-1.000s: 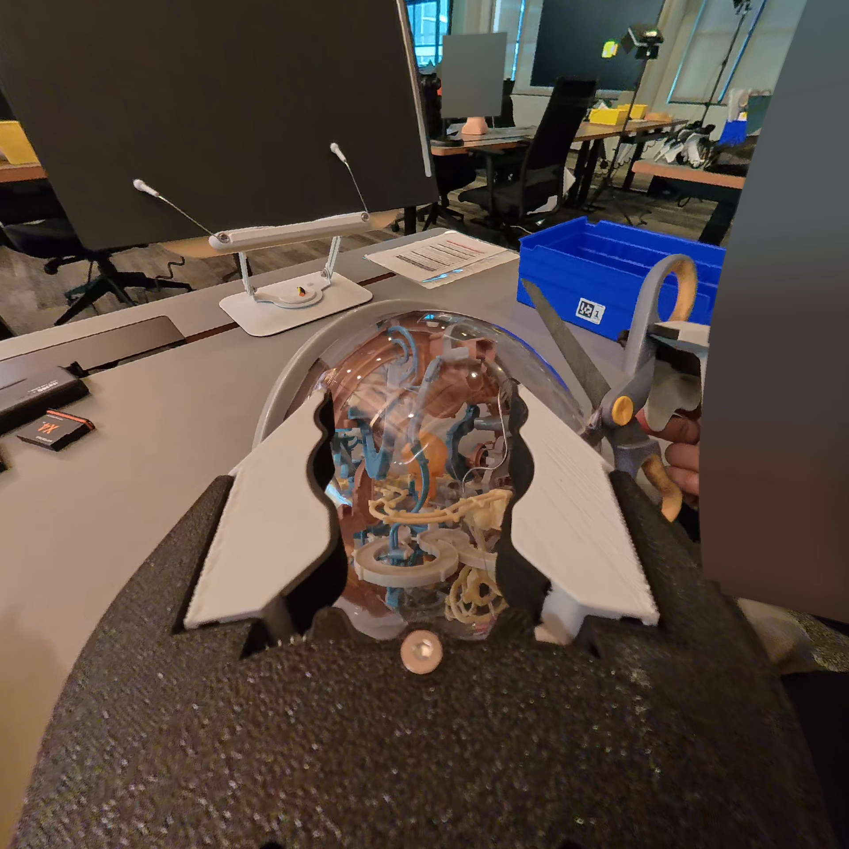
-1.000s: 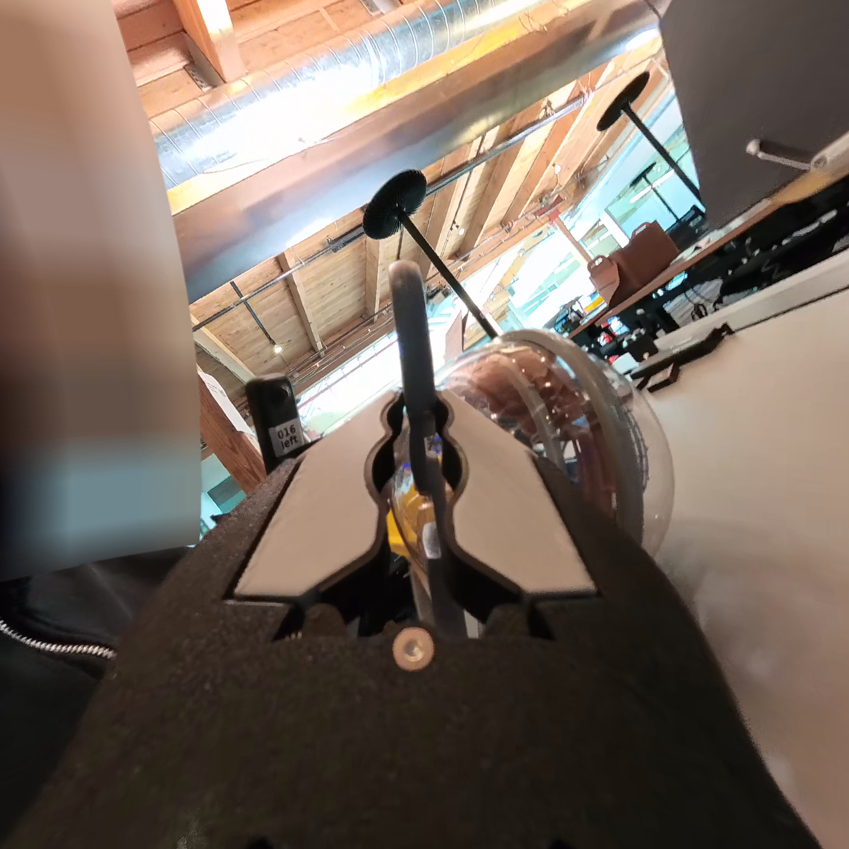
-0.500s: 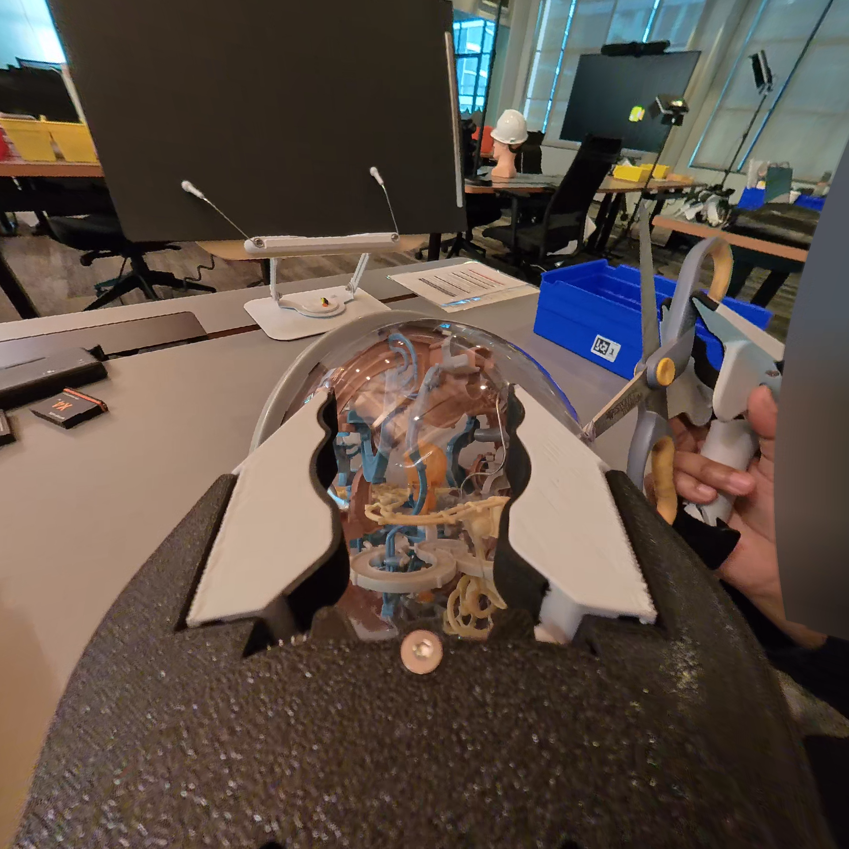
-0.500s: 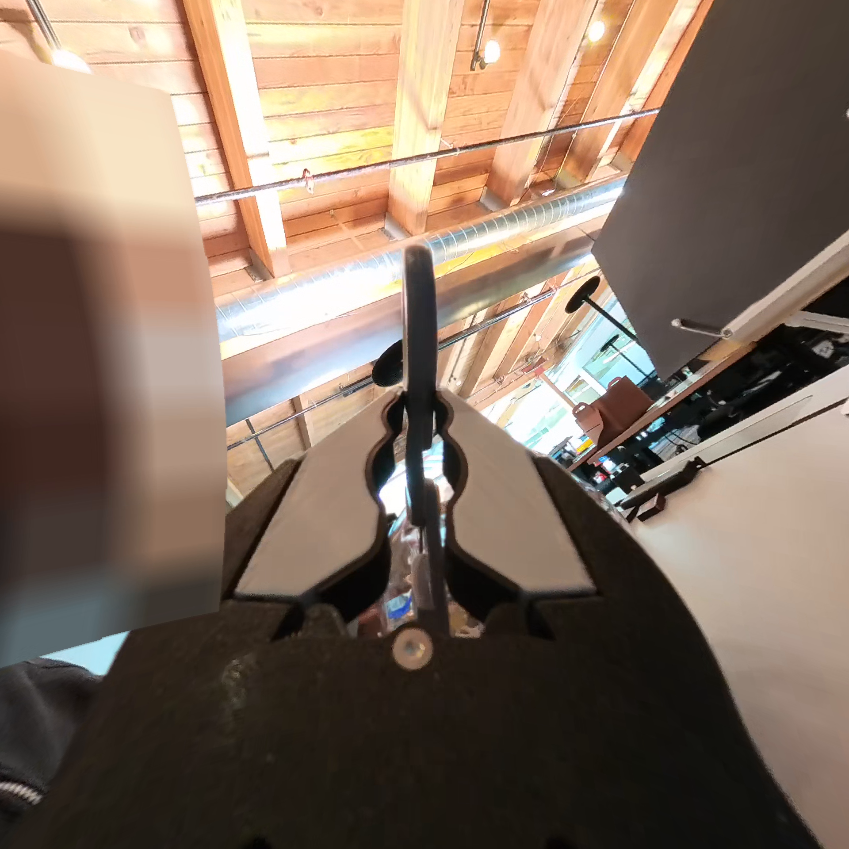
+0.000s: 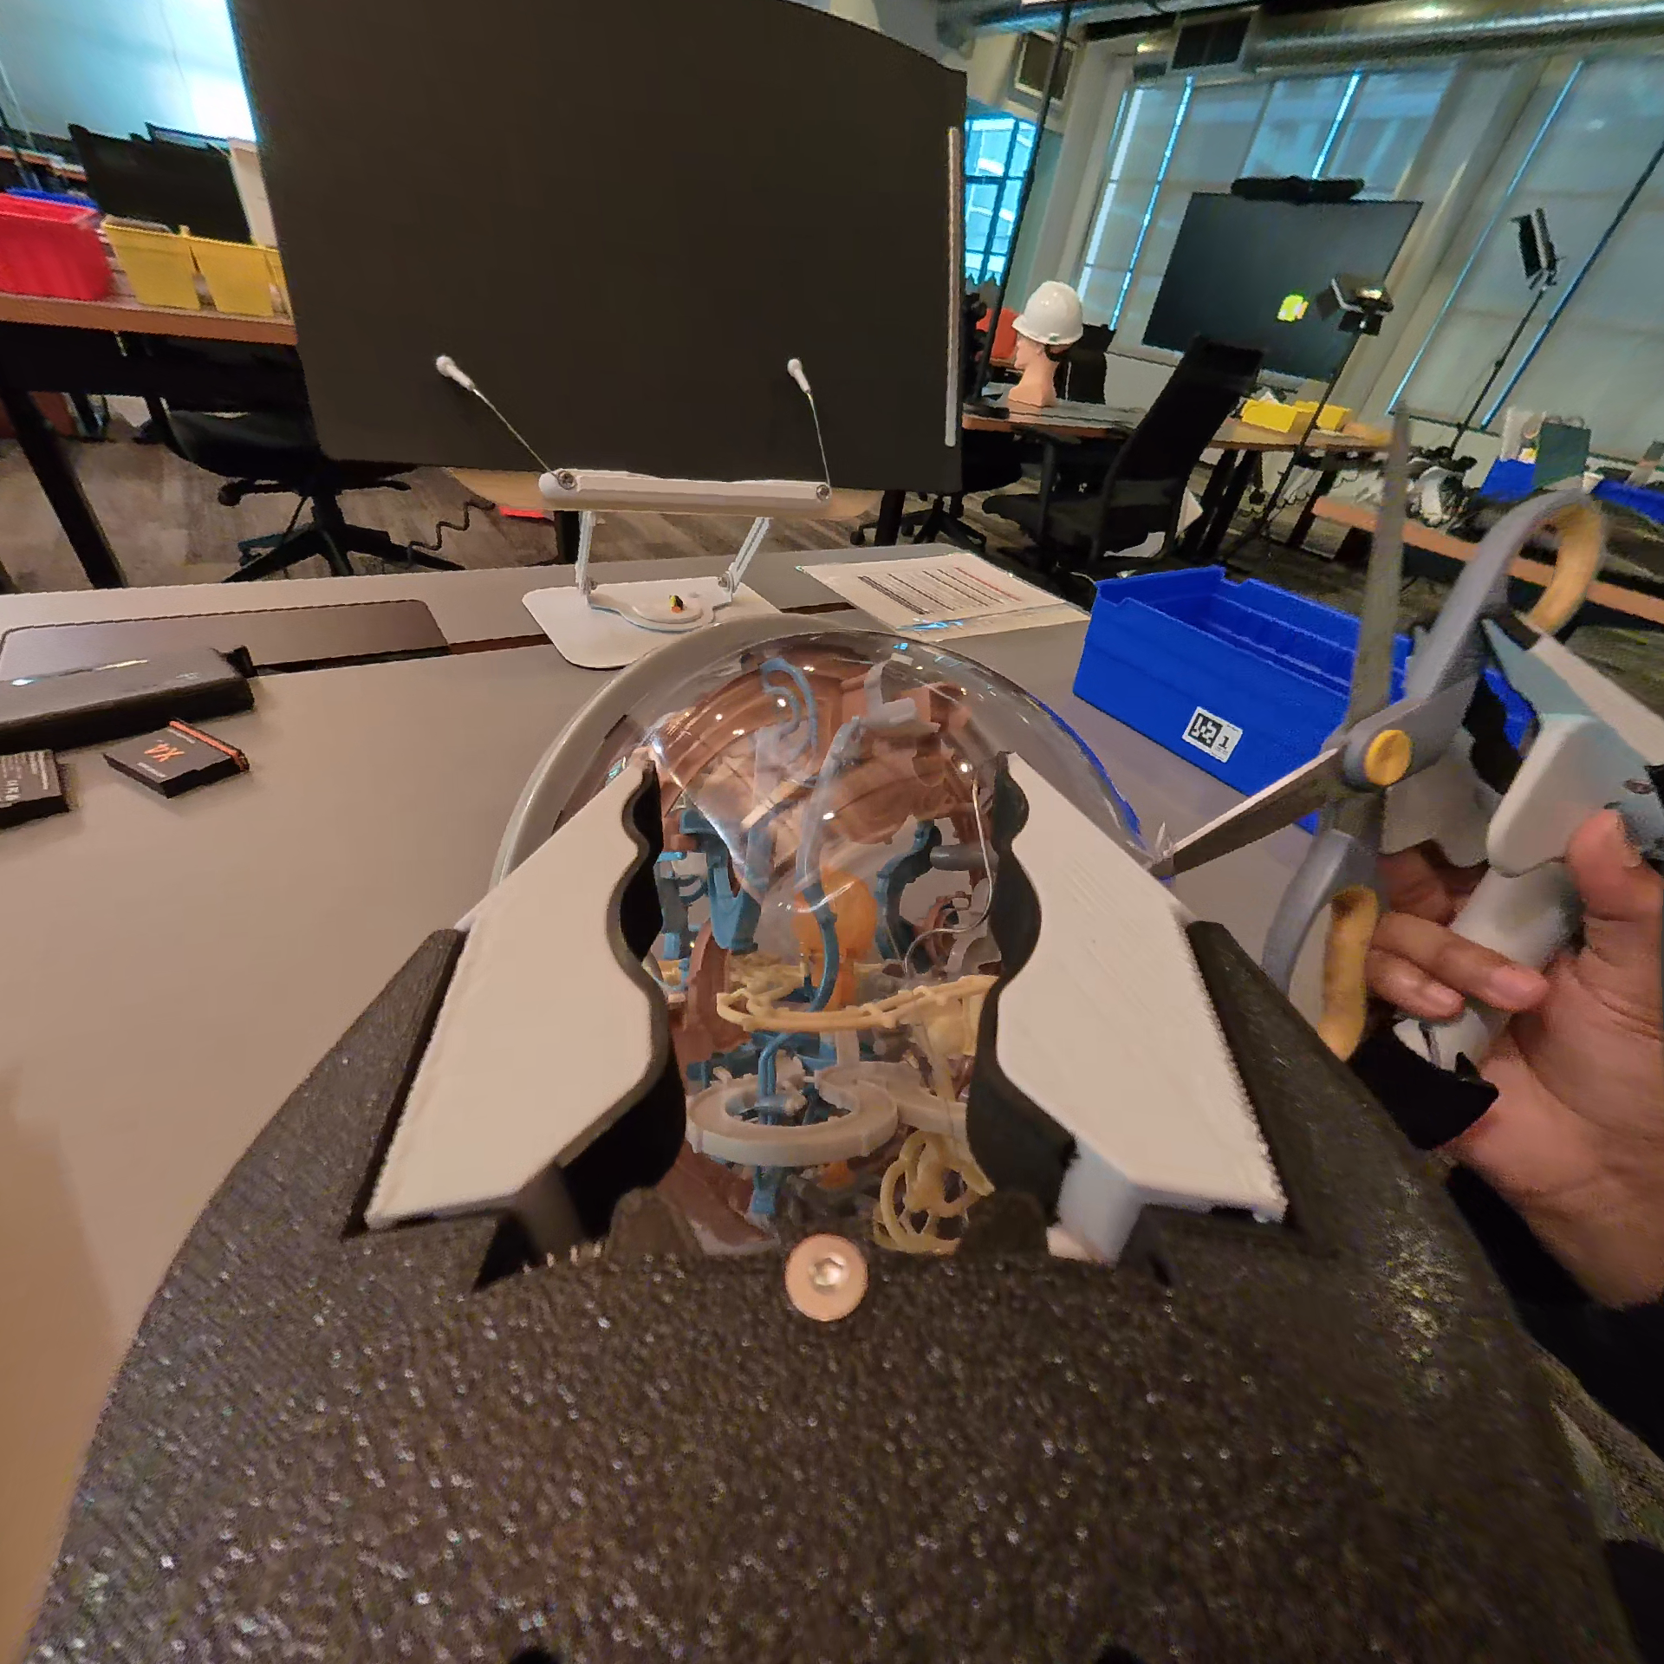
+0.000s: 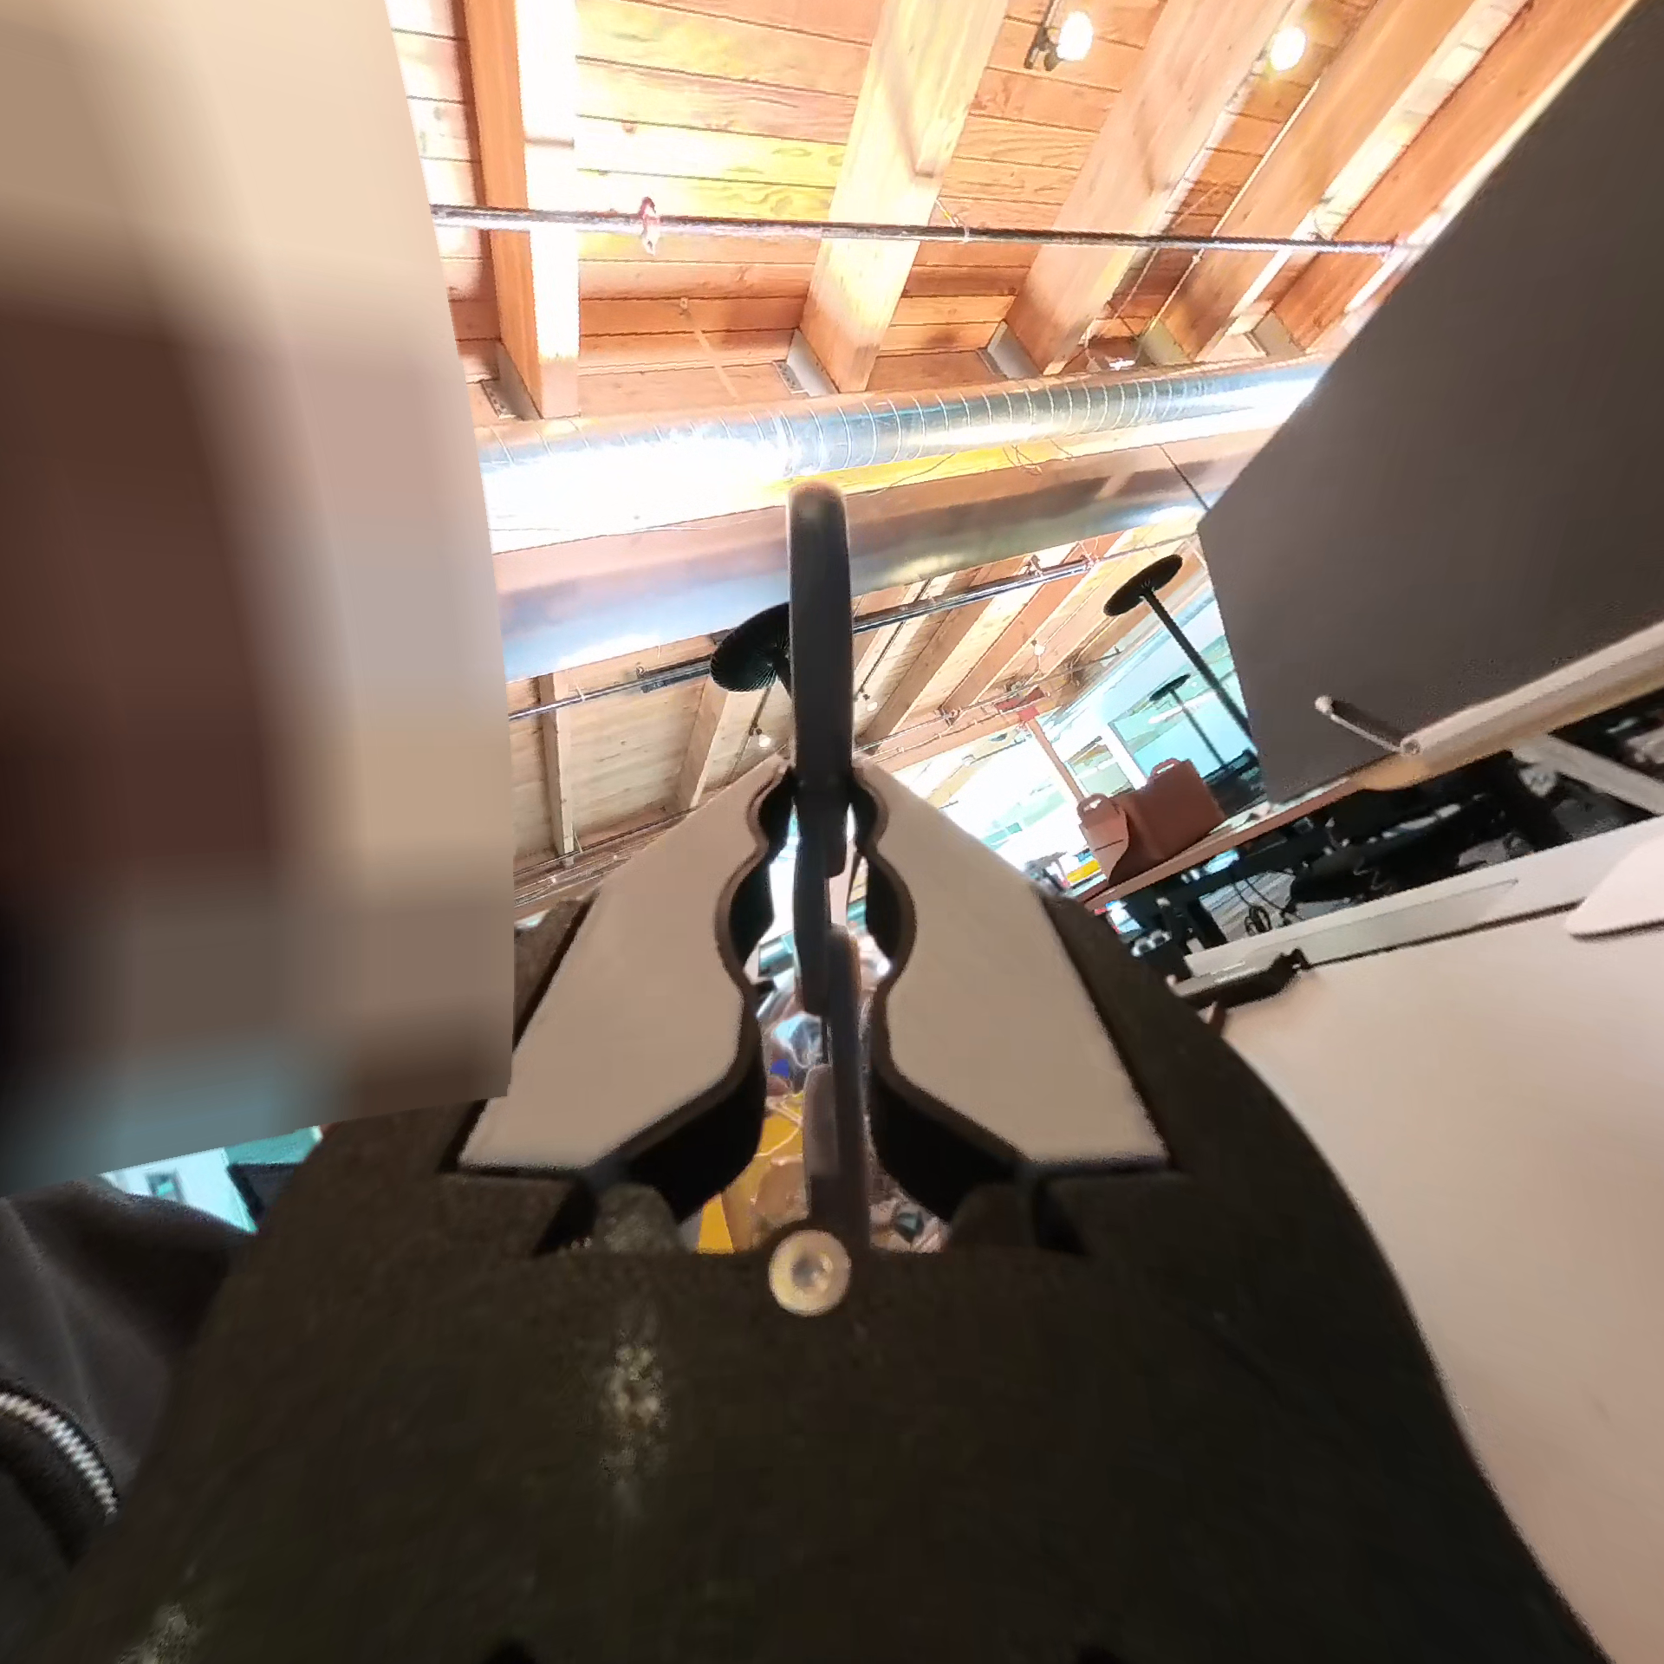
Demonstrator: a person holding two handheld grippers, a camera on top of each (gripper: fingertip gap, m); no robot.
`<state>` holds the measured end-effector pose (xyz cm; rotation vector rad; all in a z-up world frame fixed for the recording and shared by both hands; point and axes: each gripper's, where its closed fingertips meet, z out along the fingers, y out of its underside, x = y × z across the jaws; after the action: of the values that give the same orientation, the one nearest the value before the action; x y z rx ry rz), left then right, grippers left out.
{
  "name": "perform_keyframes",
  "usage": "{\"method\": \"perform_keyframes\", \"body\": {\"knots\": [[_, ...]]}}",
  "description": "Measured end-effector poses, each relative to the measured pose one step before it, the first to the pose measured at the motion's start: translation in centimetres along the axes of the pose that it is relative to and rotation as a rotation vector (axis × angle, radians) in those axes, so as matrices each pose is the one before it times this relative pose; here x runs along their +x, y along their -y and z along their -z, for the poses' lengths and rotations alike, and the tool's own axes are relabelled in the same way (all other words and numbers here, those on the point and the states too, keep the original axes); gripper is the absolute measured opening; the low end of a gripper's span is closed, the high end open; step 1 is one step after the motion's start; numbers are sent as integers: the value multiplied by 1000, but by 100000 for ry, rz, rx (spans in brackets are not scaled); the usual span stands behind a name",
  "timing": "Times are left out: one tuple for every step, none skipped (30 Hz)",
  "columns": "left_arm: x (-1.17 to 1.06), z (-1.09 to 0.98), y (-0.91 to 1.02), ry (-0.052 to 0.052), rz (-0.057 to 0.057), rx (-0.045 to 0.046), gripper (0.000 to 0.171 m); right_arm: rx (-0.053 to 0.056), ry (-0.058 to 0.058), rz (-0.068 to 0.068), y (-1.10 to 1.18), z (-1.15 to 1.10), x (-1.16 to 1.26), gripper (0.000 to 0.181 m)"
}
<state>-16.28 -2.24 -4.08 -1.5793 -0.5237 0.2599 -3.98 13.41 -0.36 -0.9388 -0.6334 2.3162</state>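
Observation:
My left gripper point(image 5: 821, 792) is shut on a clear plastic maze ball point(image 5: 810, 864) with brown, blue and cream tracks inside and a grey ring around it, held just above the grey table point(image 5: 225, 900). My right gripper point(image 6: 821, 792) is shut on the grey handle loop of a pair of scissors point(image 6: 818, 648), tilted up toward the ceiling. In the left wrist view the scissors point(image 5: 1378, 747) are open, one blade tip touching the ball's right side, the other blade upright. A hand point(image 5: 1549, 1035) holds the right gripper's white grip.
A blue bin point(image 5: 1234, 666) stands at the right of the table. A white stand with two thin rods point(image 5: 666, 540) holds a black board point(image 5: 612, 225) behind the ball. A printed sheet point(image 5: 936, 590), a dark flat device point(image 5: 117, 693) and small black packs point(image 5: 176, 756) lie on the table.
The scissors have swung from pointing up-left to open, with one blade tip now at the ball's right side. The right gripper has tilted up toward the ceiling. The left gripper rose slightly with the ball.

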Motion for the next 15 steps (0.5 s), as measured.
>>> {"method": "perform_keyframes", "body": {"knots": [[-115, 14, 1, 85, 570, 313, 71, 444, 427, 982, 585, 157, -153, 10], [-107, 8, 17, 173, 446, 303, 71, 626, 318, 824, 585, 183, -110, 10], [-128, 12, 18, 209, 403, 295, 70, 663, -476, 1151, 590, 191, 26, 10], [-154, 22, 46, 348, 436, 417, 69, 468, -1328, 1657, 547, 218, 160, 10], [-182, 35, 56, 520, 517, 483, 68, -254, -1676, 2033, 436, 201, 238, 10], [-168, 36, 62, 516, 374, 476, 66, -1162, -2175, 2153, 250, 167, 346, 10], [-165, 42, 46, 455, 203, 439, 65, -2067, -2391, 2061, 40, 139, 402, 10], [-136, 33, 28, 232, 34, 311, 65, -2625, -2342, 2145, -141, 93, 402, 10], [-70, 19, 16, -16, 25, 107, 65, -3568, -2340, 1747, -374, 16, 435, 10], [-77, 21, 13, 59, 72, 84, 65, -4490, -2255, 1071, -578, -44, 417, 10], [-83, 14, 17, 151, -17, 128, 65, -4774, -1771, 962, -709, -102, 333, 10], [-104, 5, 28, 324, -69, 135, 65, -4835, -1484, 1096, -780, -170, 287, 10], [-125, 9, 48, 578, -126, 233, 65, -5016, -1755, 924, -855, -202, 318, 10], [-171, 10, 55, 784, -173, 266, 65, -4963, -1927, 603, -862, -229, 352, 10], [-185, 29, 43, 754, -161, 164, 65, -4304, -2009, 281, -778, -225, 418, 10]]}}
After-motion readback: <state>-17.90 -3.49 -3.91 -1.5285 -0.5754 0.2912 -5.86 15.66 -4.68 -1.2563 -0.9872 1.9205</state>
